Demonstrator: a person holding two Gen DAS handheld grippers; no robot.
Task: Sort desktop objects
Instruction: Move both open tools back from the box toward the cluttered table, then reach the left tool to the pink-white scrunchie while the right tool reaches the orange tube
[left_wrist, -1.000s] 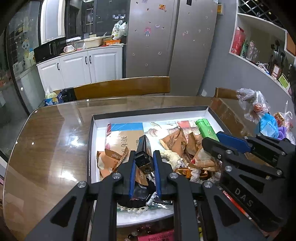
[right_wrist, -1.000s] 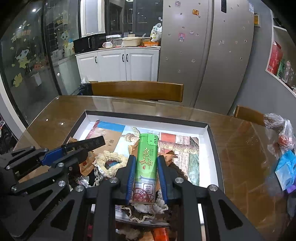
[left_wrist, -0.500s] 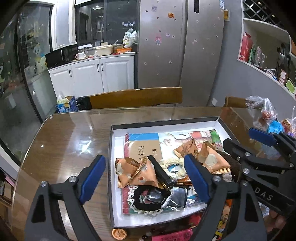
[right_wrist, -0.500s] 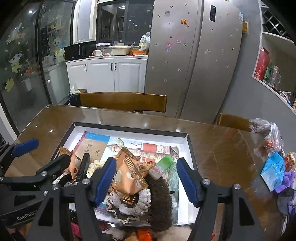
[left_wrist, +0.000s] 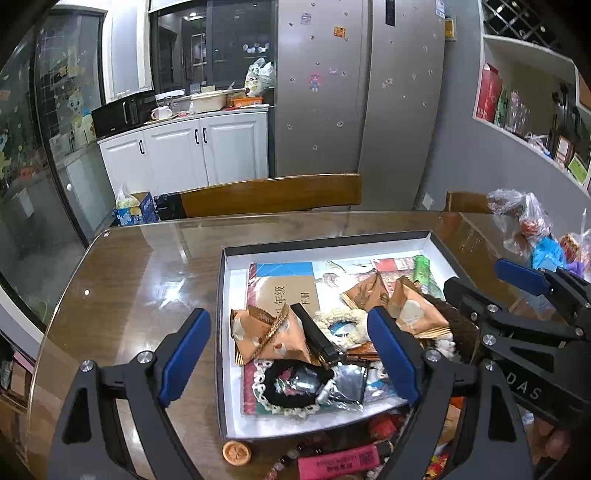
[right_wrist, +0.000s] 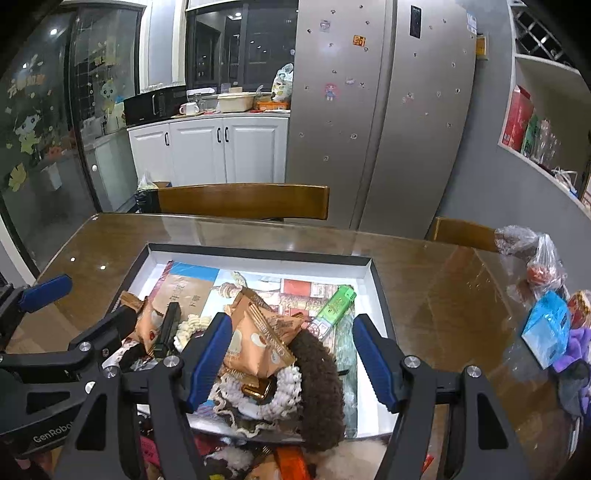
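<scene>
Two orange snack packets (right_wrist: 258, 343) and one green lighter (right_wrist: 334, 306) lie in the tray (right_wrist: 258, 253).

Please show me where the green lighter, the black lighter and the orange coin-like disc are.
green lighter (right_wrist: 334, 306), right wrist view, middle of its body
black lighter (left_wrist: 316, 338), left wrist view, middle of its body
orange disc (left_wrist: 236, 451), left wrist view, its centre

Left gripper (left_wrist: 290, 354) fingers spread wide, right gripper (right_wrist: 291, 360) fingers spread wide, both angled downward, empty

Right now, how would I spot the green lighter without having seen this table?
Find the shallow white box with dark edges on the brown table. Look near its far right corner. The green lighter lies there slanted, the only bright green stick beside orange snack packets.
</scene>
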